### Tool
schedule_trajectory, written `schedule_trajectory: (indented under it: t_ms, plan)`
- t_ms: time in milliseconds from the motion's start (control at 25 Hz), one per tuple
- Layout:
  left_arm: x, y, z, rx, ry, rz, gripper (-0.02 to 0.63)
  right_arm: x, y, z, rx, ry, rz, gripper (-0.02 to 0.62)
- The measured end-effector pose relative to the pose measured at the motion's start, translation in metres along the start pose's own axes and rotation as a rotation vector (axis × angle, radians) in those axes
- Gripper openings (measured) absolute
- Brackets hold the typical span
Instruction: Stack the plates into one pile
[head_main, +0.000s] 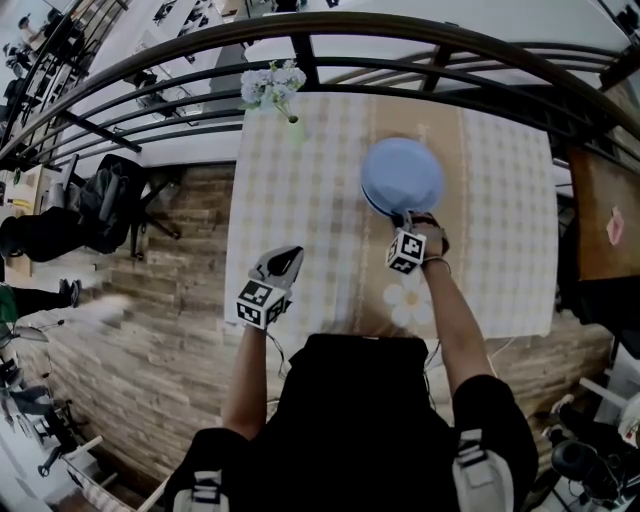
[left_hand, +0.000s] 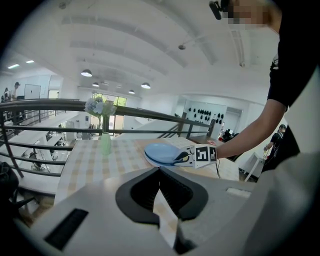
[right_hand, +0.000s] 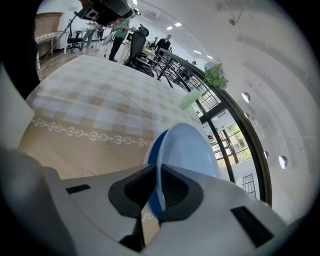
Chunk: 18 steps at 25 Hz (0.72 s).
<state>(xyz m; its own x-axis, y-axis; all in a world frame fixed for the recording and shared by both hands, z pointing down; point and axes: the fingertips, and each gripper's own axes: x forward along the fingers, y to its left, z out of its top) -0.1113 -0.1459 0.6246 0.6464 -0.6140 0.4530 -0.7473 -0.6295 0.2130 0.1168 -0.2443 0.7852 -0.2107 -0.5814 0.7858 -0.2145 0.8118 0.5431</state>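
A light blue plate (head_main: 402, 172) lies on a darker blue plate (head_main: 371, 204) at the far middle of the checked table (head_main: 320, 200). My right gripper (head_main: 405, 217) is shut on the near rim of the light blue plate (right_hand: 187, 150); its edge runs between the jaws, with the dark blue plate (right_hand: 151, 150) just under it. The left gripper view shows the pile (left_hand: 162, 151) and the right gripper (left_hand: 183, 157) side on. My left gripper (head_main: 289, 257) hovers over the table's near left part, jaws together and holding nothing (left_hand: 160, 176).
A pale green vase (head_main: 293, 128) with flowers stands at the table's far left edge, left of the plates. A dark metal railing (head_main: 400, 40) curves beyond the table. The tablecloth has a beige strip with a white flower print (head_main: 408, 300) near me.
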Motion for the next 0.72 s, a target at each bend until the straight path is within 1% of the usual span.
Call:
schedule_trajectory:
  t_ms: [200,400,560,720]
  plan:
    - [0.0041,-0.0012,-0.0013,-0.002,0.001,-0.001,0.003,0.0029,-0.0004,-0.0017,-0.008,-0.001,0.003,0.021]
    - [0.0076,-0.0067,0.0052,0.006,-0.004,-0.008,0.003,-0.0021,-0.0016,-0.0033,-0.027,0.003,0.008,0.029]
    - [0.0065,-0.0054,0.0068,0.006,-0.013,-0.01,0.003,-0.004,-0.0034,0.0009,0.0,-0.013,0.023,0.066]
    - [0.0068,-0.0039,0.0023,0.004,-0.009,-0.006,0.003,-0.005,-0.0053,0.0027,0.02,-0.024,0.04,0.084]
